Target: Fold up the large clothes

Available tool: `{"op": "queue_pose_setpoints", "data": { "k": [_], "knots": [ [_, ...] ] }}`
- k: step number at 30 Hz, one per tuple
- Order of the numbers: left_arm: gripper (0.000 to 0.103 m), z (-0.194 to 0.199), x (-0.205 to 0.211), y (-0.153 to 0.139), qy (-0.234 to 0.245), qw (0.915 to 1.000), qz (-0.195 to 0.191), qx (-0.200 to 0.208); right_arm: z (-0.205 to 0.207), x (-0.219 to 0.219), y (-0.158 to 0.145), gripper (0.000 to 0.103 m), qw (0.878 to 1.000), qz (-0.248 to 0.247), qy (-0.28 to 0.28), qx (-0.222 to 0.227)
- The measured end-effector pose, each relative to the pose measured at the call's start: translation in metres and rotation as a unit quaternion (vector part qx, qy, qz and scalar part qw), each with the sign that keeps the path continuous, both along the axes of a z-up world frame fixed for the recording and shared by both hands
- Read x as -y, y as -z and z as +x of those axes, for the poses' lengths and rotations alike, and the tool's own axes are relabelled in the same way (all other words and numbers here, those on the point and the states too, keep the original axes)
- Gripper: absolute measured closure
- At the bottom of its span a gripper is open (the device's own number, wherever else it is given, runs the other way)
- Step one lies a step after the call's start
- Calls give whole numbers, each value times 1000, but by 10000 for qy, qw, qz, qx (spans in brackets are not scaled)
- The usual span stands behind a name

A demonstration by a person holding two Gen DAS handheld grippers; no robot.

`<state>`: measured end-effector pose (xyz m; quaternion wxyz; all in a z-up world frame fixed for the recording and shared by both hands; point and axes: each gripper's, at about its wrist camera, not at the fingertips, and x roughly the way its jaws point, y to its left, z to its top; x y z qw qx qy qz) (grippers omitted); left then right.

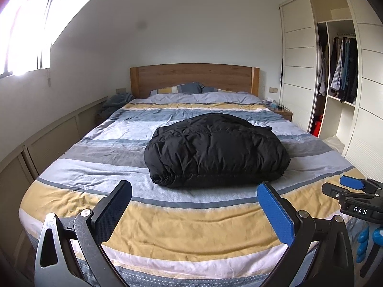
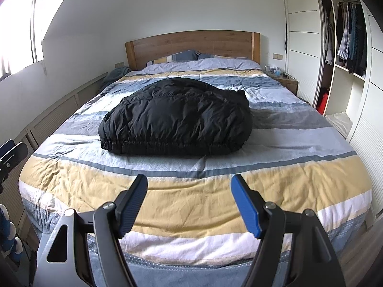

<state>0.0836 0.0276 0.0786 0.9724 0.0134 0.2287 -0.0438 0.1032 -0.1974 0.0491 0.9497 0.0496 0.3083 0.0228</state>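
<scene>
A black puffy jacket (image 1: 215,150) lies folded in a compact bundle on the middle of the striped bed cover (image 1: 167,229); it also shows in the right wrist view (image 2: 177,117). Its elastic hem faces the foot of the bed. My left gripper (image 1: 195,191) is open and empty, held above the foot of the bed, short of the jacket. My right gripper (image 2: 189,184) is open and empty, also above the foot of the bed (image 2: 191,205). The right gripper shows at the right edge of the left wrist view (image 1: 354,191).
A wooden headboard (image 1: 194,77) and pillows (image 1: 182,88) are at the far end. A low cabinet (image 1: 47,138) runs along the left wall under a window. A nightstand (image 1: 280,111) and an open wardrobe (image 1: 340,71) with hanging clothes stand at the right.
</scene>
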Motion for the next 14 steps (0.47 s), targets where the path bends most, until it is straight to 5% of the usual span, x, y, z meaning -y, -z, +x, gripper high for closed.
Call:
{"op": "queue_pose_setpoints", "data": {
  "k": [14],
  "knots": [
    [0, -6, 4, 3, 74, 10000, -35, -46, -9, 4, 2, 32, 9998, -149, 100, 71]
  ]
}}
